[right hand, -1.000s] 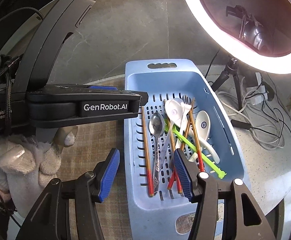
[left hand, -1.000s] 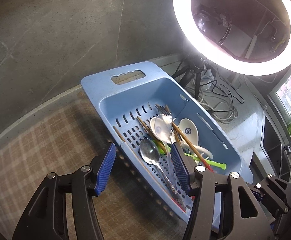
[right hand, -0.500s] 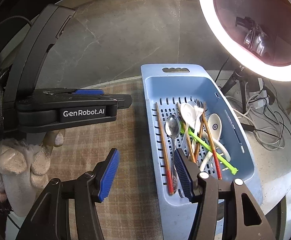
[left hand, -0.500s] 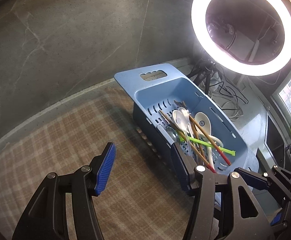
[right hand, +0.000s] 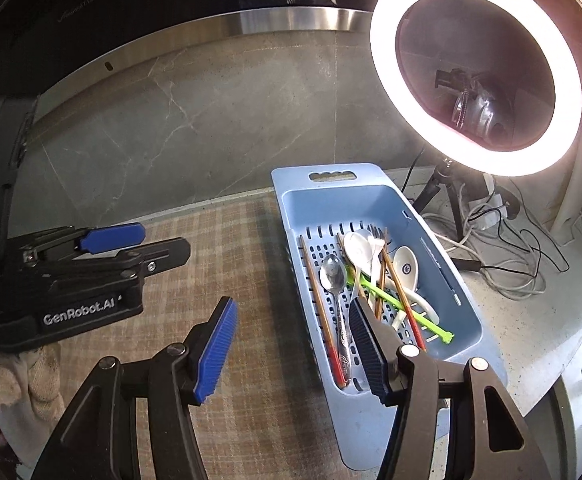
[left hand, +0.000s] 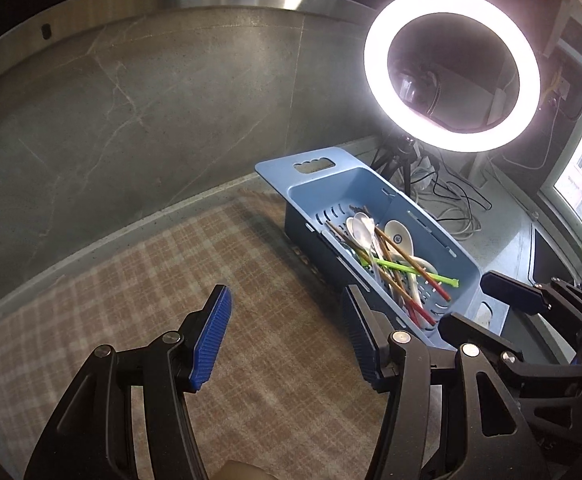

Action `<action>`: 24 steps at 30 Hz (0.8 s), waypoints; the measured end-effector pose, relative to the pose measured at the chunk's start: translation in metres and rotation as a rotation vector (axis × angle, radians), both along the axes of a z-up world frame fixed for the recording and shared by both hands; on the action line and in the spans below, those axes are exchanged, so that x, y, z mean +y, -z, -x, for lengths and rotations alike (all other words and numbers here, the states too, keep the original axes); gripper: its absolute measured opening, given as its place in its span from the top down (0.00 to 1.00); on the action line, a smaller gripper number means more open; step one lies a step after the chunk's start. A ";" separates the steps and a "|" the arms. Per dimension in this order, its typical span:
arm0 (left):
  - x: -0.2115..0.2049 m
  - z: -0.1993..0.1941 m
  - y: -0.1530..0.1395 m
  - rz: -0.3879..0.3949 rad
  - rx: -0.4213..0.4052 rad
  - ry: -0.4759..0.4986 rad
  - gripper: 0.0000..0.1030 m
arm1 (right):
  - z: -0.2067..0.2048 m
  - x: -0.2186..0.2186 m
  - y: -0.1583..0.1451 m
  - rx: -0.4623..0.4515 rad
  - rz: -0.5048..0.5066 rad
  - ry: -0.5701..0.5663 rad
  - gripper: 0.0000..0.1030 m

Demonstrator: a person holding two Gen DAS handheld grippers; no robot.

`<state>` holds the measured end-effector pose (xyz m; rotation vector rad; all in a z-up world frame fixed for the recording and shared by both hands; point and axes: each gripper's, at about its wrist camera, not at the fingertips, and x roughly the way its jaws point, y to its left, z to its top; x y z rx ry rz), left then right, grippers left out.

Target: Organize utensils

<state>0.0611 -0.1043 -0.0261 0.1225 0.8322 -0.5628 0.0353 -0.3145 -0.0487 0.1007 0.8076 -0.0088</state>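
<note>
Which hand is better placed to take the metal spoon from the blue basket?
Probably the right: its tongs, jaws opening and empty, sit beside the metal spoon; the left tongs hang over the checked cloth.

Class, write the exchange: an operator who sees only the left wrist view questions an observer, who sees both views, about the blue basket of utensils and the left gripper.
Operator: The near wall of the blue basket hides part of its floor from me. Is anything lying there?
Observer: Yes, a metal spoon. Its bowl points toward the handle-slot end, and it lies beside a lone chopstick.
Operator: What is holding my left gripper?
Observer: A hand in a white glove, under the gripper's body.
</note>
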 end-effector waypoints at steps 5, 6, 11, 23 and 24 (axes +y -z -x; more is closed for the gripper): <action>0.008 0.025 -0.016 0.019 -0.049 -0.006 0.33 | 0.014 0.001 -0.017 -0.073 0.035 0.036 0.35; 0.009 0.029 -0.019 0.015 -0.062 -0.006 0.33 | 0.017 0.000 -0.020 -0.086 0.040 0.045 0.32; 0.018 0.036 -0.027 0.009 -0.087 -0.018 0.27 | 0.027 -0.003 -0.027 -0.116 0.049 0.065 0.24; 0.028 0.042 -0.037 0.008 -0.120 -0.046 0.26 | 0.033 -0.009 -0.031 -0.127 0.056 0.080 0.24; 0.028 0.041 -0.037 0.009 -0.119 -0.046 0.26 | 0.033 -0.010 -0.031 -0.128 0.056 0.083 0.24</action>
